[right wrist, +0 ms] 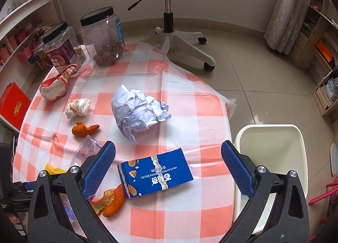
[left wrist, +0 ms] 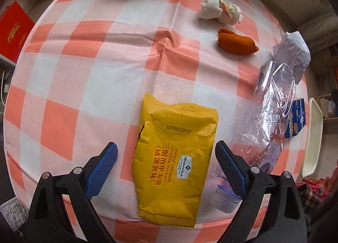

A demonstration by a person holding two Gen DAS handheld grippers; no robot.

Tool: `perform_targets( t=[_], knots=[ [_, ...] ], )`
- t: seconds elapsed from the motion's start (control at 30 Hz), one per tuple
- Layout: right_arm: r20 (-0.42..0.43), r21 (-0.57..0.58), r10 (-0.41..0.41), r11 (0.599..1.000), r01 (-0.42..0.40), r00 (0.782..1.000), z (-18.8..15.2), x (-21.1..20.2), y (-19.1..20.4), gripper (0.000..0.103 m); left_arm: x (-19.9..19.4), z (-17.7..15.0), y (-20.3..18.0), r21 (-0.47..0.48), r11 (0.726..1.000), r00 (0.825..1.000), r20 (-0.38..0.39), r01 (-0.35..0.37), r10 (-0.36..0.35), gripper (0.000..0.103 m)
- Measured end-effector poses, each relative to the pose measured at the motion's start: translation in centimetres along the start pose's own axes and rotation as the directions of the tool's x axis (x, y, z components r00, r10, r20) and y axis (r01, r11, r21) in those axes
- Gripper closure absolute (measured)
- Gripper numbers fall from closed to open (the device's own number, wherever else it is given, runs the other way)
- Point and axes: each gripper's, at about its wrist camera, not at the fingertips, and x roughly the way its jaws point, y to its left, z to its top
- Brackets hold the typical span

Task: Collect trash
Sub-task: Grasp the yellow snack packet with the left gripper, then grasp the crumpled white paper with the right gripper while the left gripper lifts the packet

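A yellow snack wrapper (left wrist: 173, 158) lies flat on the checked tablecloth (left wrist: 88, 78), right below my left gripper (left wrist: 165, 152), whose blue pads stand wide on either side of it without touching. To its right lies a crushed clear bottle (left wrist: 272, 112) with a cap (left wrist: 224, 198). My right gripper (right wrist: 168, 154) hangs open above a blue biscuit packet (right wrist: 156, 175). Orange peel (right wrist: 109, 200) lies by that packet's near-left corner. Crumpled white paper (right wrist: 139, 112), a tissue wad (right wrist: 78, 107) and another peel (right wrist: 84, 129) lie farther back.
A white bin (right wrist: 270, 148) stands on the floor past the table's right edge. Two black-lidded jars (right wrist: 103, 36) and a red-white bag (right wrist: 57, 84) sit at the far left of the table. An office chair (right wrist: 171, 14) stands beyond. A red box (right wrist: 12, 103) is at left.
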Motion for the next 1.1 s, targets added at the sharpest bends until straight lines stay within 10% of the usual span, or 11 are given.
perform_targets(
  t=[0.2,0.5,0.73,0.93,1.0,1.1],
  knots=[
    [-0.044,-0.031,0.045,0.998,-0.046,0.998,1.2,2.7,1.1,0.007,1.2,-0.8,-2.2,0.132,0.987,0.996,0.004,-0.093,0.093,0.008],
    [-0.095,-0.174,0.050,0.982,-0.066,0.994,2.5,6.4,4.5,0.007,-0.6,-1.8,-1.1,0.148,0.987,0.997,0.058,-0.067,0.059,0.060],
    [-0.112,-0.130,0.063,0.989,-0.077,0.992,3.5,9.1,4.6,0.009,-2.8,-1.1,0.4,0.074,0.997,0.991,0.131,-0.027,0.017,0.062],
    [-0.115,-0.079,0.092,0.992,-0.102,0.989,3.5,9.6,4.8,0.035,-5.5,0.0,-0.1,0.051,0.999,0.968,0.250,0.017,-0.029,0.062],
    [-0.103,-0.092,0.119,0.987,-0.129,0.987,3.5,9.1,5.2,0.058,-5.9,0.6,-0.1,0.045,0.999,0.960,0.280,0.013,-0.025,0.062],
    [-0.070,-0.116,0.132,0.983,-0.140,0.989,3.4,7.6,6.1,0.058,-6.5,0.8,0.9,0.028,1.000,0.946,0.324,0.009,-0.018,0.062]
  ],
)
